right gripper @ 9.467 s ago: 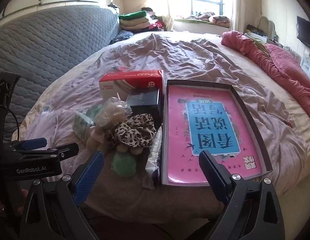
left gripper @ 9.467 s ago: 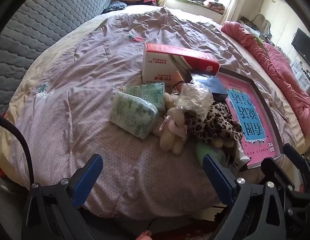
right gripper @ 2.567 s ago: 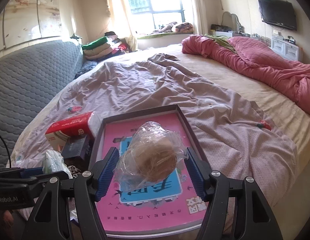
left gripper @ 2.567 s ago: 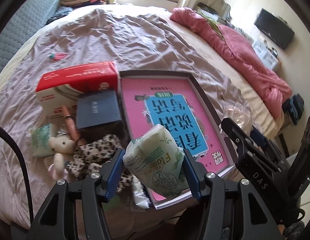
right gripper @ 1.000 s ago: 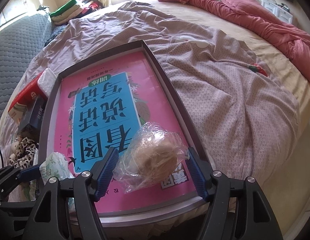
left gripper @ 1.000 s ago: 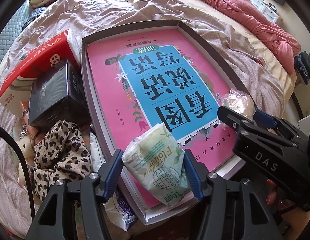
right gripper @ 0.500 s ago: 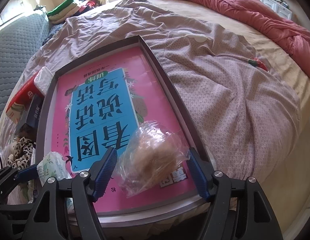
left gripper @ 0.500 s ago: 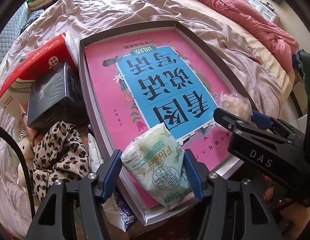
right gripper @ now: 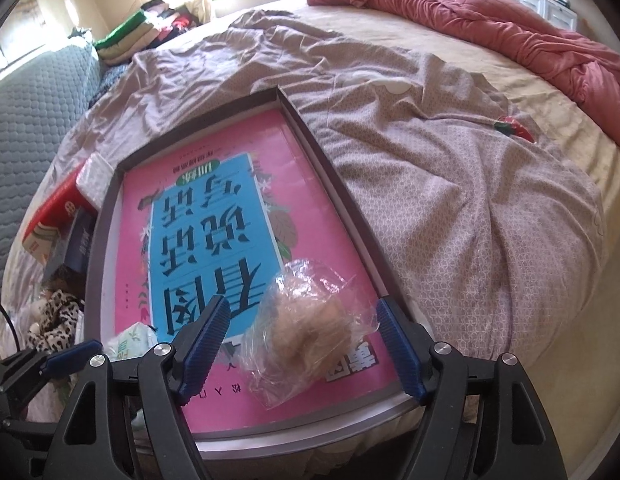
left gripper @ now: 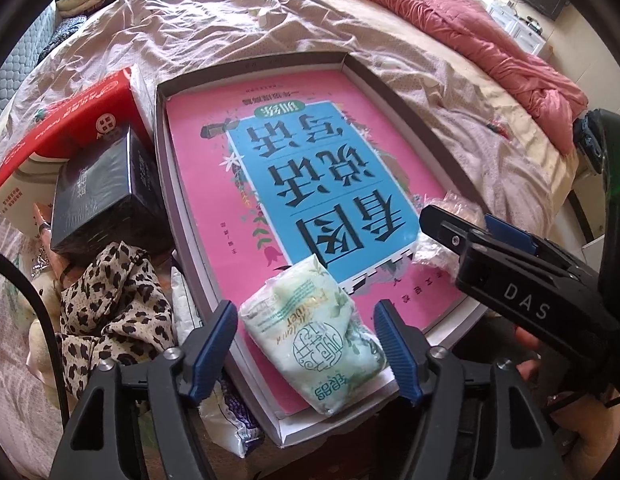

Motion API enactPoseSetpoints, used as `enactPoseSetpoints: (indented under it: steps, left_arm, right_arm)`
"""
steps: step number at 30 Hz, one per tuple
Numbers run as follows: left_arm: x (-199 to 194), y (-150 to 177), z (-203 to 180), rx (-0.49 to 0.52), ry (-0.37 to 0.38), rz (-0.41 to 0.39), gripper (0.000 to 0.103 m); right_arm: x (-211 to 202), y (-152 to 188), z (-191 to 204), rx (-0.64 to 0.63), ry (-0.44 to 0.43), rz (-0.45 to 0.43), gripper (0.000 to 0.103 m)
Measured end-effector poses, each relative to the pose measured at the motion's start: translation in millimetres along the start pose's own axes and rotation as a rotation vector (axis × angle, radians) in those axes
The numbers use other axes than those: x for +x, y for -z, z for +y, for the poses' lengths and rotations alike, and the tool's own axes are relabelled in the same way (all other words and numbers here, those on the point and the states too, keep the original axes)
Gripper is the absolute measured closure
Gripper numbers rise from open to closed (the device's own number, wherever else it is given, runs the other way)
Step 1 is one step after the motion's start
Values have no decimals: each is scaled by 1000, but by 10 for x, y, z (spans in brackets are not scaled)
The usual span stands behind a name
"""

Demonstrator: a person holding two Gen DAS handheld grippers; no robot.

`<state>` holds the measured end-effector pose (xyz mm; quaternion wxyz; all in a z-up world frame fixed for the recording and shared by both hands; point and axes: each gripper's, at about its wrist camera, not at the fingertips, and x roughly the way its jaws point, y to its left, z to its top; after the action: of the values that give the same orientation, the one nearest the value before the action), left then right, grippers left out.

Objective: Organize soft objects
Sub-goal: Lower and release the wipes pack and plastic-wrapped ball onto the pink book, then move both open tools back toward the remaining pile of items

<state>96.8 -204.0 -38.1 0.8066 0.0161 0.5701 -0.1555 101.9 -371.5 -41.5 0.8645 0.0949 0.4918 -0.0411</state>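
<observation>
While we hover over the tray (left gripper: 393, 92), left gripper (left gripper: 306, 344) just opening, pads clear of the tissue pack (left gripper: 313, 336), right gripper (right gripper: 302, 344) likewise released around the bagged bun (right gripper: 310, 332).

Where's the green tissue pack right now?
In the left wrist view the green tissue pack lies at the near edge of the pink tray, between the open left gripper, with the leopard-print cloth to its left.

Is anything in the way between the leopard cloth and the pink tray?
Only the tray's own low gray wall, as far as the left wrist view shows. The leopard-print cloth lies just outside that wall, with a white packet wedged between them. Inside, the tissue pack fills the near corner; the rest looks free.
</observation>
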Motion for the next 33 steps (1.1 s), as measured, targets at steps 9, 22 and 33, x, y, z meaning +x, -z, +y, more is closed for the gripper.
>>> enactPoseSetpoints:
  steps: [9,22,33]
  left_arm:
    - [-181,-3,70,-26,16,-55,24]
    - [-517,122,249,-55,-39,-161,21]
    - [-657,216,371,-82,-61,-201,21]
  right_arm:
    - [-220,-56,-49,28,-34,-120,23]
    - [-463,-77,-30,22,-35,-239,22]
    - [-619,-29,211,-58,-26,-280,22]
